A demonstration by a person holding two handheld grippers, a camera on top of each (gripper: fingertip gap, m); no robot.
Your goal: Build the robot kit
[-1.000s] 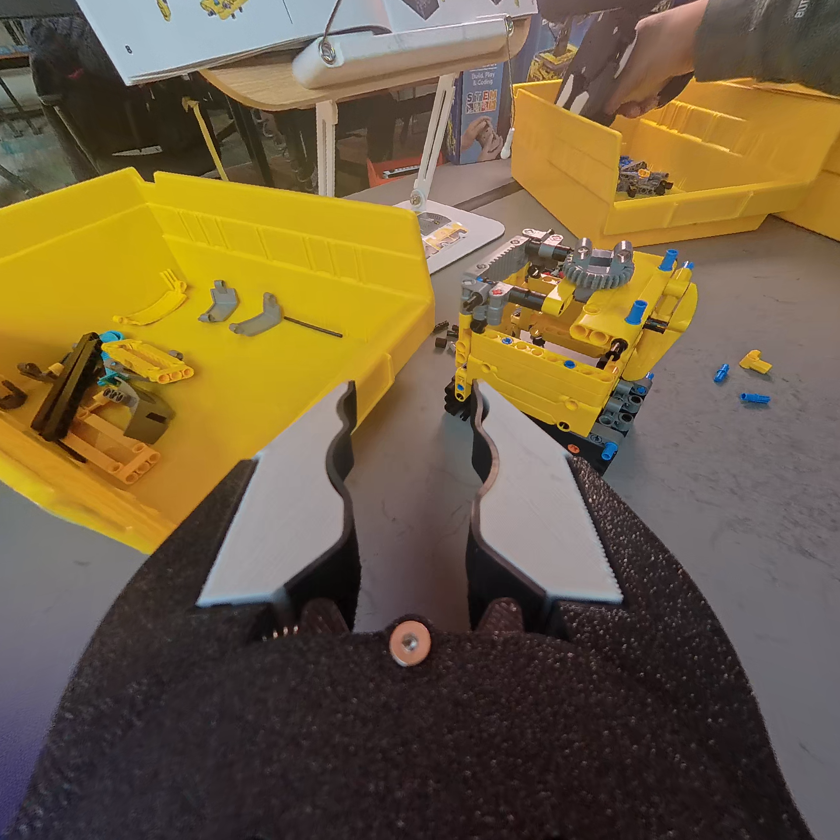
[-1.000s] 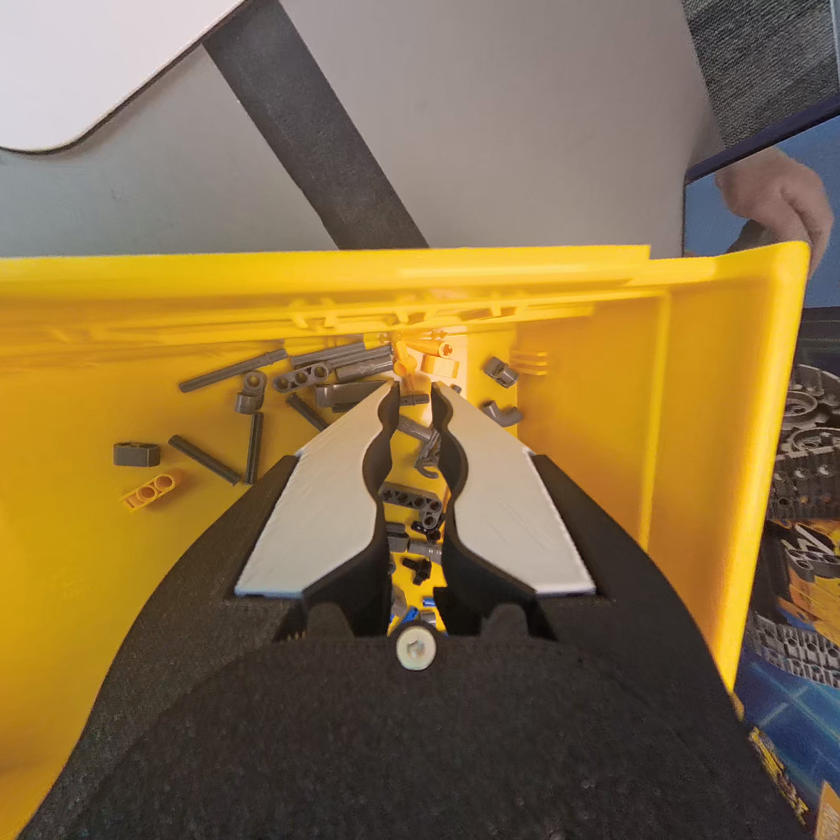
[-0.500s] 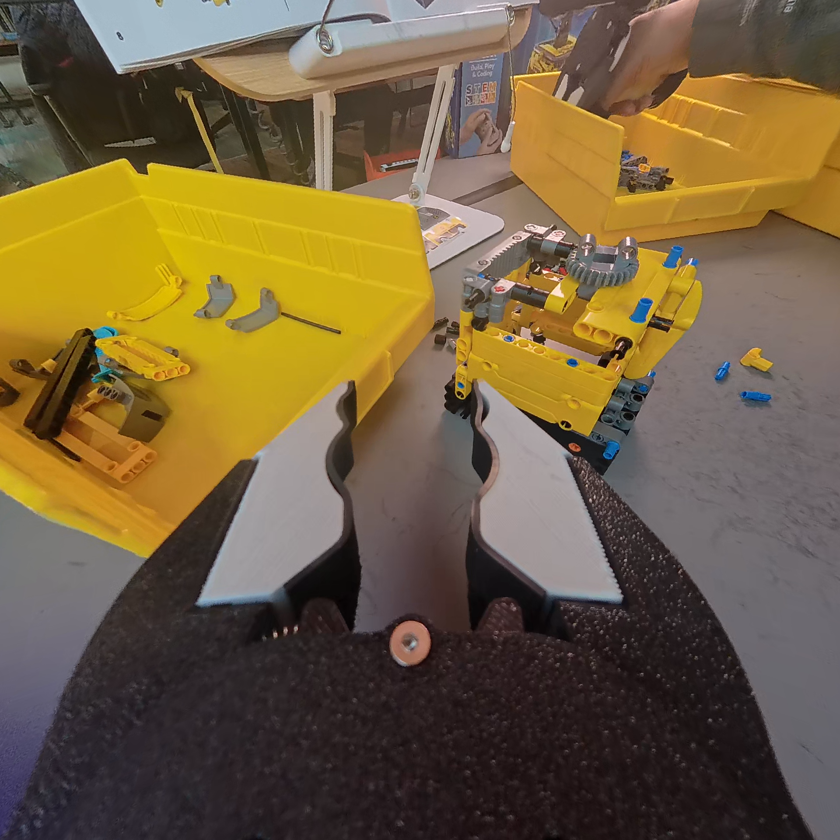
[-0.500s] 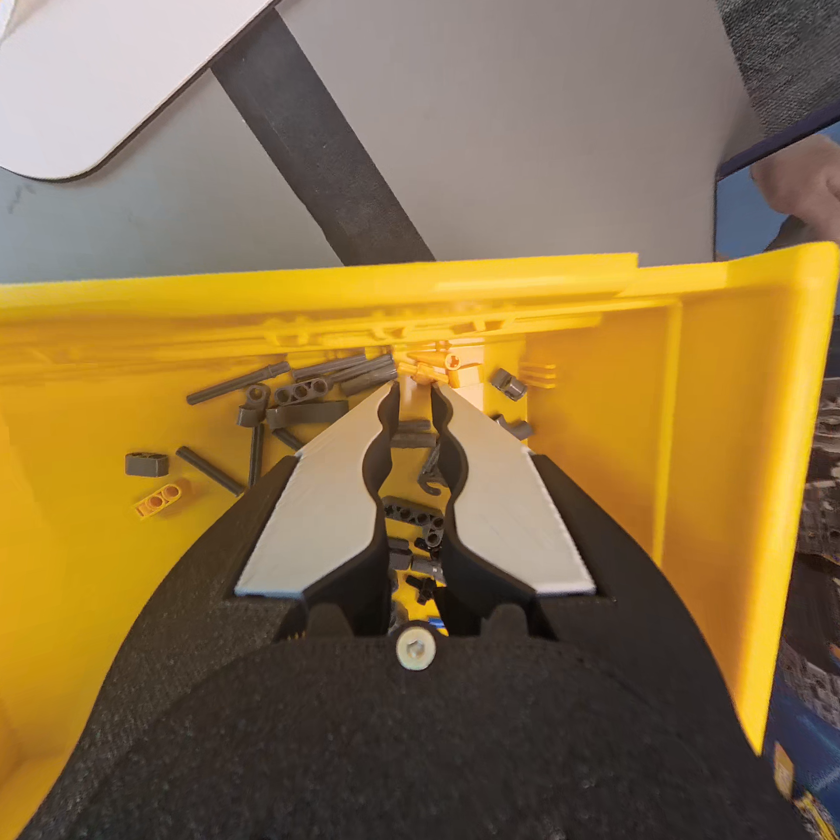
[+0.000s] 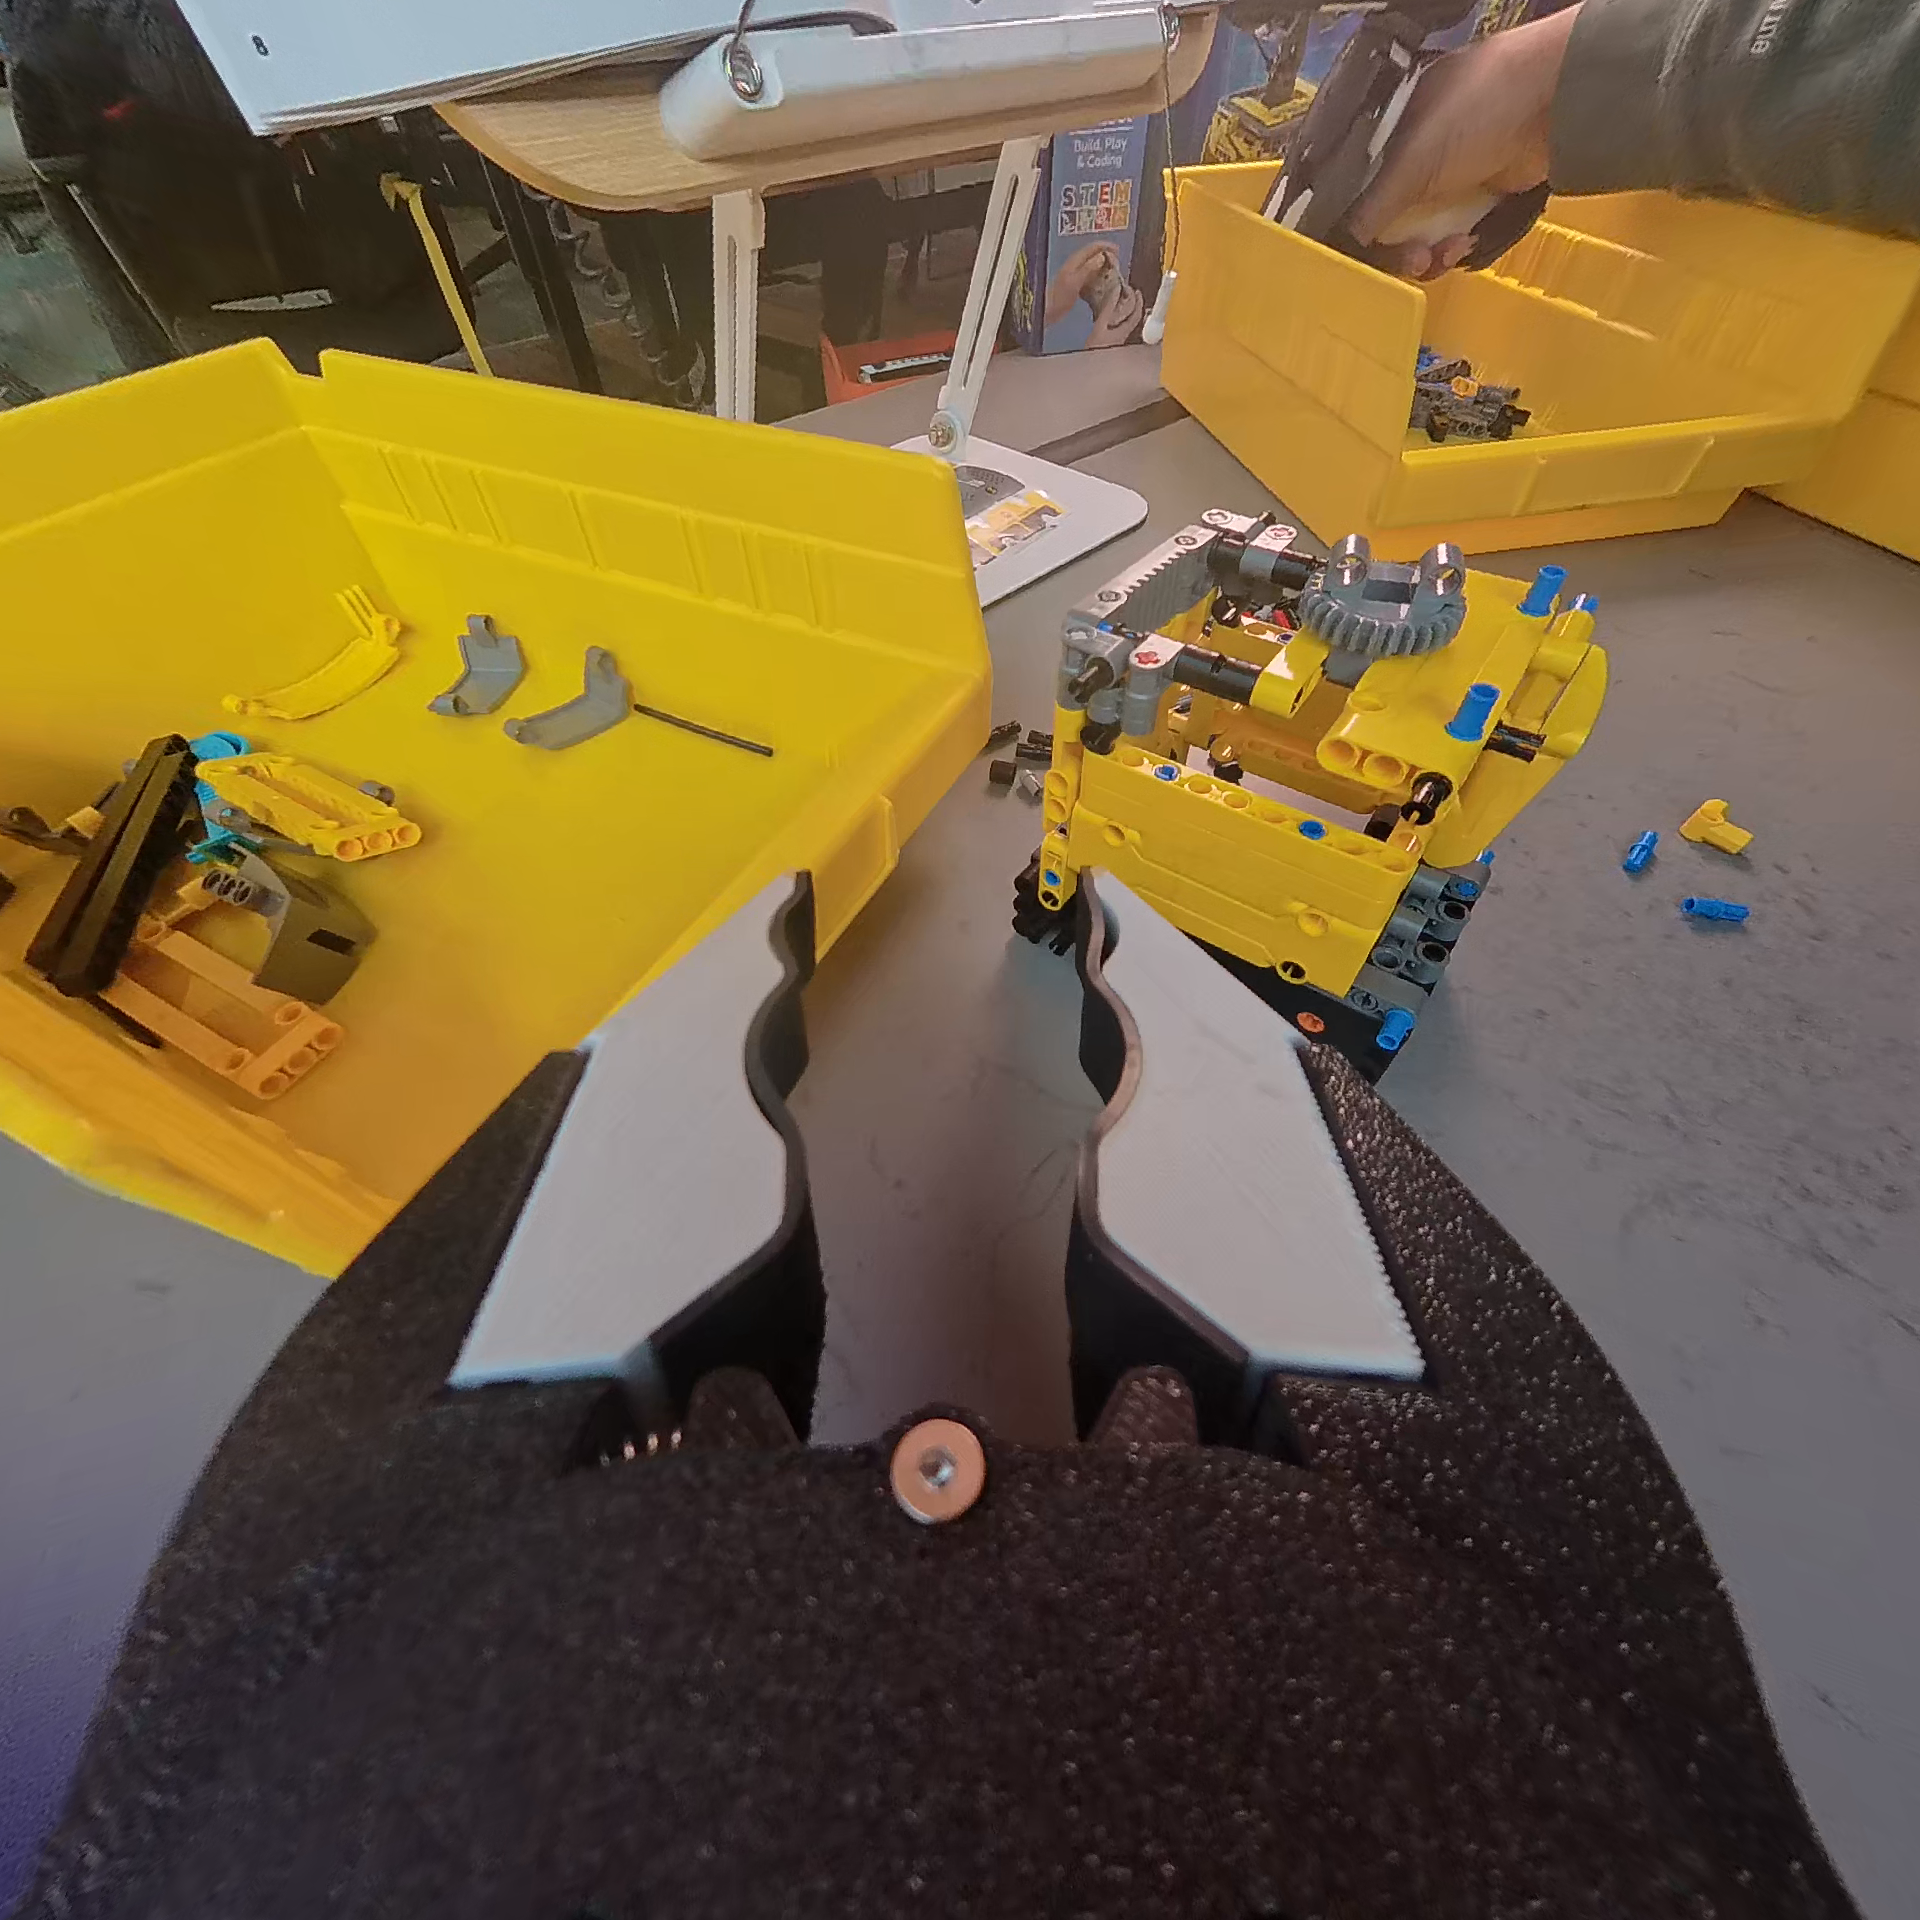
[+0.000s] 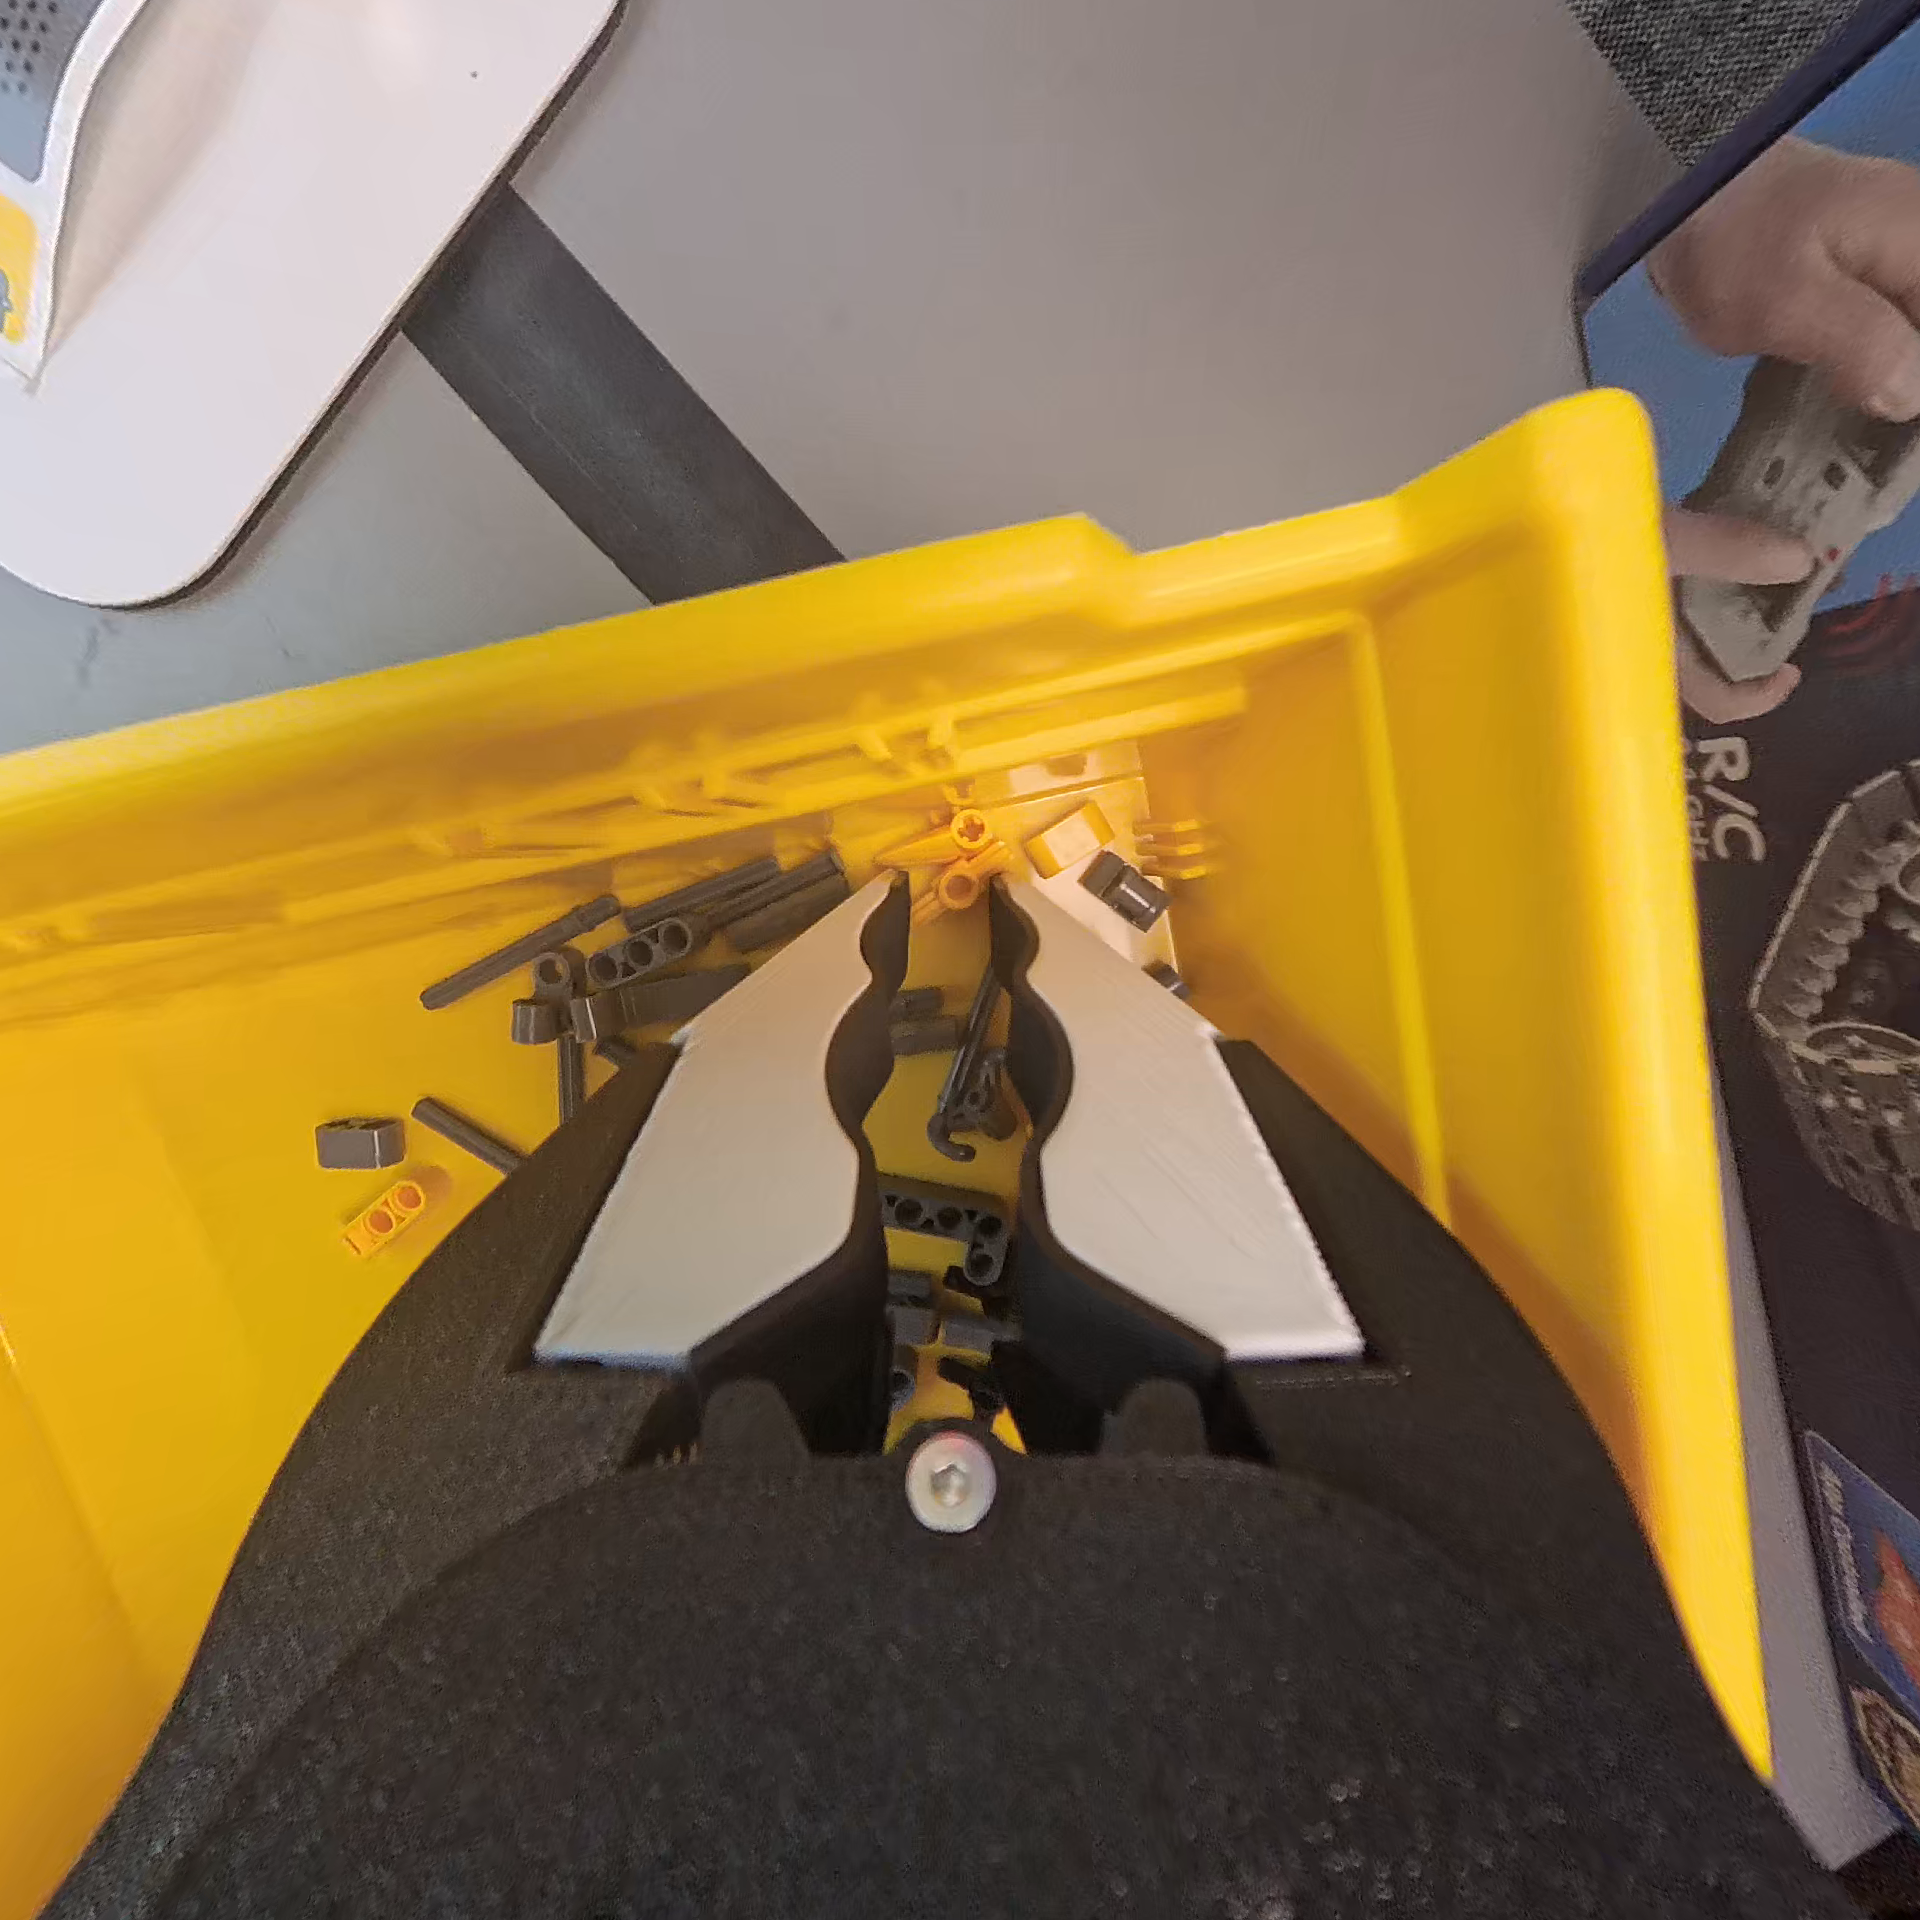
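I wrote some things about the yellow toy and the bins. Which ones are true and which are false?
1. The left gripper is open with nothing between its fingers. True.
2. The yellow brick vehicle sits inside a bin. False: it stands on the grey table, beside the yellow bin.
3. The right gripper reaches into a bin of small parts. True.
4. The right gripper is clamped on a long black beam. False: its fingers are apart and grip nothing.
5. Small blue pins lie on the table. True.
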